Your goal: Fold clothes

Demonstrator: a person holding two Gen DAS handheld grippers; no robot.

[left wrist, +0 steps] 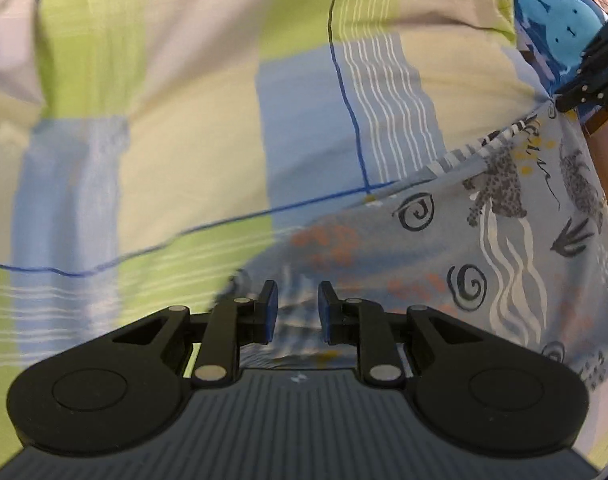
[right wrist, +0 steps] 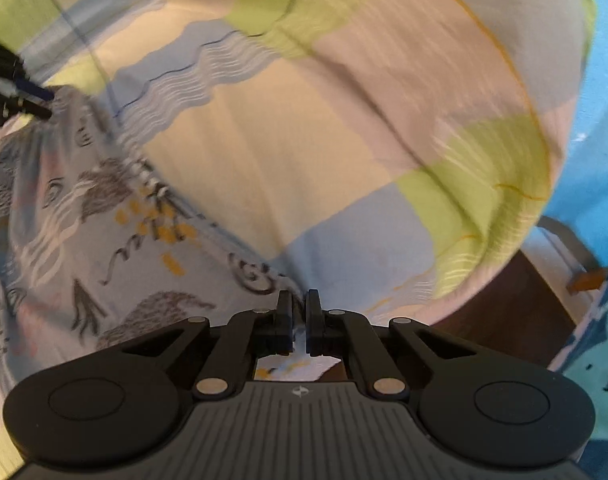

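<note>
Bedding (left wrist: pixel 192 128) with big green, cream and blue squares fills most of both views, and it looks blurry in many spots. No words or labels can be read anywhere. The squiggly marks on the cloth are just drawings.

On top of the bedding lies the garment (left wrist: pixel 504 248), a pale blue-grey cloth with spotted animals, black swirls, orange dots and white wavy lines. It has a striped edge. Its far side is cut off at the picture's rim.

A blue cloth with a bunny on it (left wrist: pixel 560 28) peeks in at the top right corner of the left view. A dark brown piece of furniture (right wrist: pixel 504 308) shows past the bedding's edge in the right view, only partly seen.

The right gripper (right wrist: pixel 299 320) is pinched tight on the garment's corner, with a bit of cloth poking out behind its fingers.

The left gripper (left wrist: pixel 298 312) has its jaws apart, with garment cloth lying between and under them. I cannot tell if it pinches the cloth.
</note>
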